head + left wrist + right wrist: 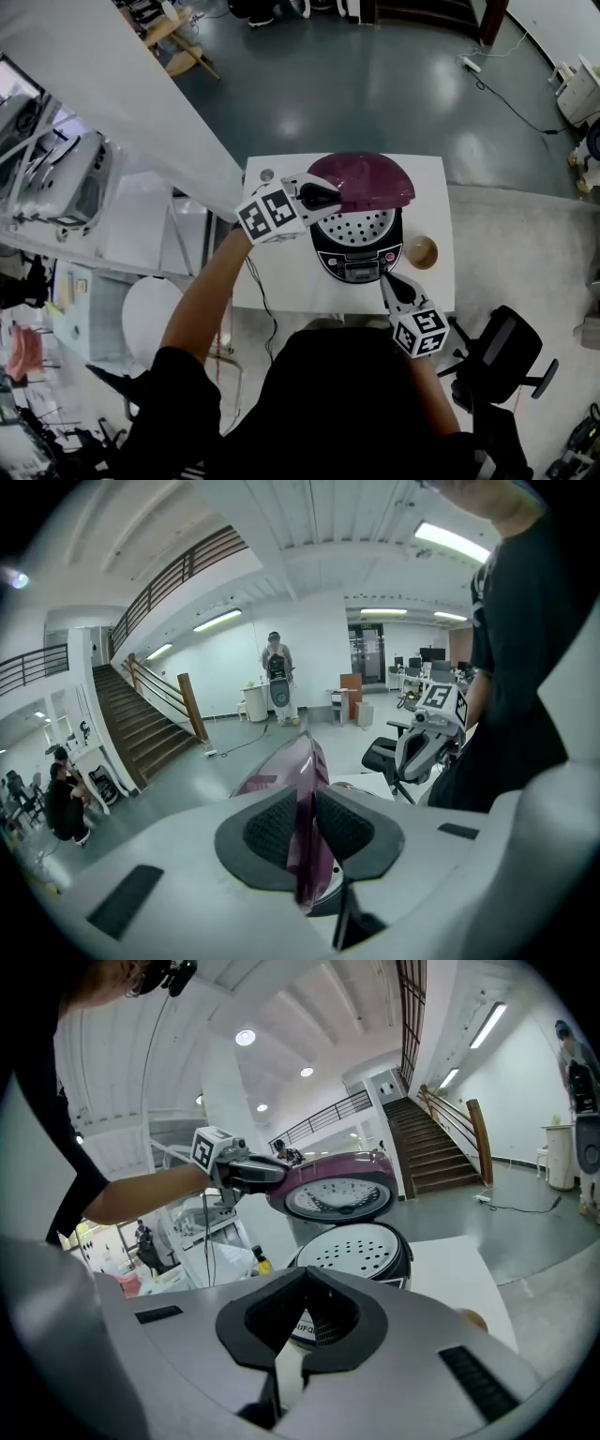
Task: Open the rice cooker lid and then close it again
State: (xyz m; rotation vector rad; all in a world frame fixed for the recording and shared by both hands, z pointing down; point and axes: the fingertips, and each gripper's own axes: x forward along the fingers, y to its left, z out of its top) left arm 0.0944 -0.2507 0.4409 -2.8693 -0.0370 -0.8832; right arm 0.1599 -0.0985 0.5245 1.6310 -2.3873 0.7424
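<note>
On the white table (281, 281) stands a black rice cooker (361, 246) with a perforated inner plate showing. Its maroon lid (366, 180) is raised at a slant above the pot. My left gripper (323, 199) is shut on the lid's left edge; in the left gripper view the thin lid (295, 766) runs between the pads of that gripper (307, 822). My right gripper (386, 279) is shut and holds nothing, just in front of the cooker's control panel. The right gripper view shows the cooker (361, 1249) ahead of this gripper (305, 1307), with the lid (337, 1190) hanging over it.
A small brown cup (421, 251) sits on the table right of the cooker. A black cable (261, 291) trails off the table's near left side. An office chair (502, 352) stands to the right, and white equipment (66, 178) to the left.
</note>
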